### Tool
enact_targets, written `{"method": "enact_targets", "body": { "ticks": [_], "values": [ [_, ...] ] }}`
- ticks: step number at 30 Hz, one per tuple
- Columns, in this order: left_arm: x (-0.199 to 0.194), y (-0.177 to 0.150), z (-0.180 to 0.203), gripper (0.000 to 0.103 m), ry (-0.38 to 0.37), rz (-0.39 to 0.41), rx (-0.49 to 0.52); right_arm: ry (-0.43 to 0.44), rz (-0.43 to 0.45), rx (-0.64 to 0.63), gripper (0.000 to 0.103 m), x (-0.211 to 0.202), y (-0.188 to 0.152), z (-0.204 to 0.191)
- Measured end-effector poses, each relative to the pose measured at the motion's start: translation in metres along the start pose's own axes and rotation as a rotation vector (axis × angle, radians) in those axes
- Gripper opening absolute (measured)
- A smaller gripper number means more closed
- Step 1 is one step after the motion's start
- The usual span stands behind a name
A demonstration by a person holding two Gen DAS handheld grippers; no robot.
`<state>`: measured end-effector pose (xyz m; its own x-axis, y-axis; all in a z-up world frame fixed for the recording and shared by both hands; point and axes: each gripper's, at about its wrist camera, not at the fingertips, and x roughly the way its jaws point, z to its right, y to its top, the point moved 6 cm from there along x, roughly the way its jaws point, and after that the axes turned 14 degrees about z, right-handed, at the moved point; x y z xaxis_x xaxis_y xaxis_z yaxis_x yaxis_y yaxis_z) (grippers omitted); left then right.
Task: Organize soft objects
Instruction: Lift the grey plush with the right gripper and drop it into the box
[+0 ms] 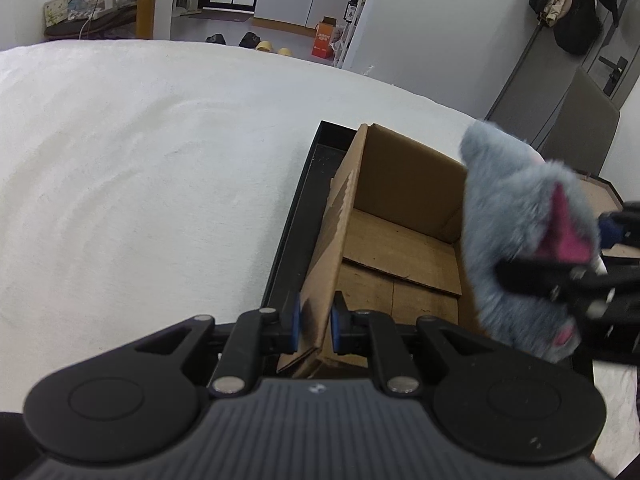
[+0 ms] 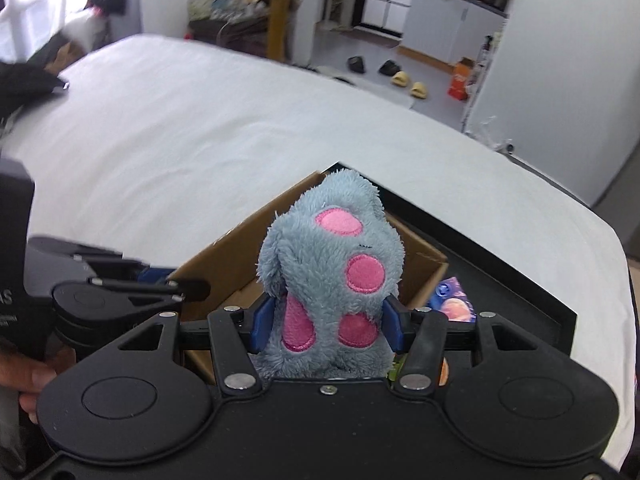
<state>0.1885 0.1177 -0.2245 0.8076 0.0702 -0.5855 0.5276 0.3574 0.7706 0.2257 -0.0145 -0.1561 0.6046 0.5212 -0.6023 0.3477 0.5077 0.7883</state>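
Observation:
A grey plush toy (image 2: 328,276) with pink patches is clamped between the blue pads of my right gripper (image 2: 326,326), which is shut on it above the open cardboard box (image 2: 232,264). From the left wrist view the same plush toy (image 1: 516,240) hangs over the box's right side, with the right gripper (image 1: 560,276) behind it. My left gripper (image 1: 315,326) is shut on the near left wall of the cardboard box (image 1: 336,240). The box's floor looks bare. The box stands in a black tray (image 1: 296,216) on the white bed (image 1: 140,180).
Colourful items (image 2: 452,300) lie in the black tray (image 2: 500,276) to the right of the box. A hand (image 2: 28,376) holds the left gripper's handle at the left. Beyond the bed are slippers (image 2: 408,84), an orange carton (image 2: 460,78) and a cluttered table.

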Motion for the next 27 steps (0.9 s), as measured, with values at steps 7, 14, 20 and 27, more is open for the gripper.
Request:
{"method": "enact_targets", "body": {
  "ticks": [7, 14, 20, 27],
  "values": [
    [0.002, 0.000, -0.004, 0.014, -0.021, -0.007, -0.017, 0.057, -0.063, -0.094, 0.055, 0.015, -0.013, -0.020],
    [0.006, 0.001, -0.007, 0.015, -0.030, -0.017, -0.040, 0.159, -0.144, -0.067, 0.062, 0.027, -0.030, -0.030],
    [0.008, 0.001, -0.007, 0.015, -0.028, -0.014, -0.037, 0.213, -0.159, 0.129, 0.073, 0.028, -0.034, -0.015],
    [0.006, 0.002, -0.006, 0.017, -0.033, -0.018, -0.034, 0.219, -0.084, 0.301, 0.073, 0.004, -0.025, 0.008]
  ]
}}
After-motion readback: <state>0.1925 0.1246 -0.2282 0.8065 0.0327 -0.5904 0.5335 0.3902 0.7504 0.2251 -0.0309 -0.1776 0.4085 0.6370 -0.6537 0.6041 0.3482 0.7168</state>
